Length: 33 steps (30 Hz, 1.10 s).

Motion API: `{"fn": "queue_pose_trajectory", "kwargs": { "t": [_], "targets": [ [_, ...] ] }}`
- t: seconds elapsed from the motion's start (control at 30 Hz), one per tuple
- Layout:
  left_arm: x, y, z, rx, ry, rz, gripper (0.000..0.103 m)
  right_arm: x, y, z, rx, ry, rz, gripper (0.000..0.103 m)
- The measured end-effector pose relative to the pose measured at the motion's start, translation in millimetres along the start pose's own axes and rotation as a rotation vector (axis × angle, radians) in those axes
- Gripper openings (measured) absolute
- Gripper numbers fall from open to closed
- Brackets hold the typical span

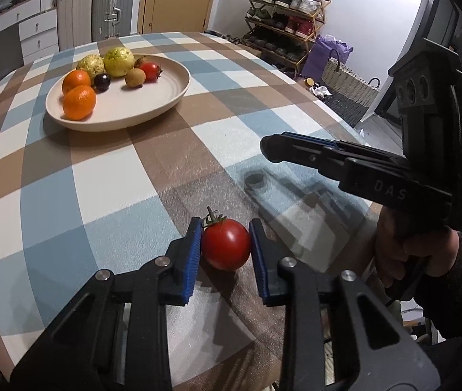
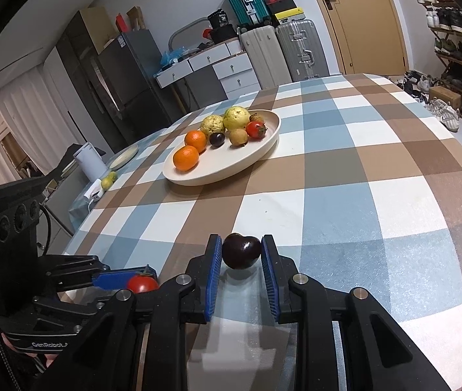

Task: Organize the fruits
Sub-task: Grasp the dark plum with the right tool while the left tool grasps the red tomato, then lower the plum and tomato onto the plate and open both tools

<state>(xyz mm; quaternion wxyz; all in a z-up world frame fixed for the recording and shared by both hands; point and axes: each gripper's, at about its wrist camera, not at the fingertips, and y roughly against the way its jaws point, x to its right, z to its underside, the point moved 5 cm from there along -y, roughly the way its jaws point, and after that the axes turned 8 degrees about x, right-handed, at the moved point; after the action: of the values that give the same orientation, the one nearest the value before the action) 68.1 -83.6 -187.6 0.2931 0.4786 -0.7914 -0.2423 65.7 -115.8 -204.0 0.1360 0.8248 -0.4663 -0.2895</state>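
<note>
Red and glossy, the tomato (image 1: pixel 226 244) sits between the blue pads of our left gripper (image 1: pixel 224 249), which press on both its sides; it rests low over the checked tablecloth (image 1: pixel 107 179) at the near edge. Our right gripper (image 2: pixel 241 254) is clamped on a dark plum (image 2: pixel 241 251), lifted just clear of the cloth, with a shadow beneath it. From the left wrist view, the right gripper's fingers reach in from the right, held by a hand (image 1: pixel 407 254). Farther off, toward the left, a cream plate (image 1: pixel 166 97) holds two oranges (image 1: pixel 79 102), two yellow-green guavas (image 1: pixel 118 62), another dark plum (image 1: pixel 102 82), a brownish fruit (image 1: pixel 135 77) and a red one (image 1: pixel 150 71).
</note>
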Motion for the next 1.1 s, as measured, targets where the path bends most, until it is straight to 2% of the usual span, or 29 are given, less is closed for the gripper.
{"fn": "queue_pose_trajectory", "kwargs": {
  "t": [0.2, 0.53, 0.63, 0.87, 1.1],
  "targets": [
    [-12.6, -0.8, -15.8, 0.024, 0.019, -0.006, 0.026, 5.8, -0.5, -12.9, 0.015, -0.018, -0.008, 0.025],
    [-49.1, -7.2, -64.1, 0.079, 0.083, -0.031, 0.026, 13.3, -17.9, -45.4, 0.018, -0.047, -0.044, 0.025],
    [-65.5, -12.7, -80.9, 0.075, 0.153, -0.031, 0.026, 13.0, -30.5, -59.2, 0.003, -0.039, -0.053, 0.025],
    [-92.7, -30.8, -117.6, 0.092, 0.166, -0.112, 0.026, 6.2, -57.5, -100.6, 0.016, -0.022, -0.113, 0.025],
    [-124.1, -56.8, -138.7, 0.103, 0.227, -0.127, 0.026, -0.5, -97.2, -136.9, 0.007, -0.013, -0.159, 0.025]
  ]
}}
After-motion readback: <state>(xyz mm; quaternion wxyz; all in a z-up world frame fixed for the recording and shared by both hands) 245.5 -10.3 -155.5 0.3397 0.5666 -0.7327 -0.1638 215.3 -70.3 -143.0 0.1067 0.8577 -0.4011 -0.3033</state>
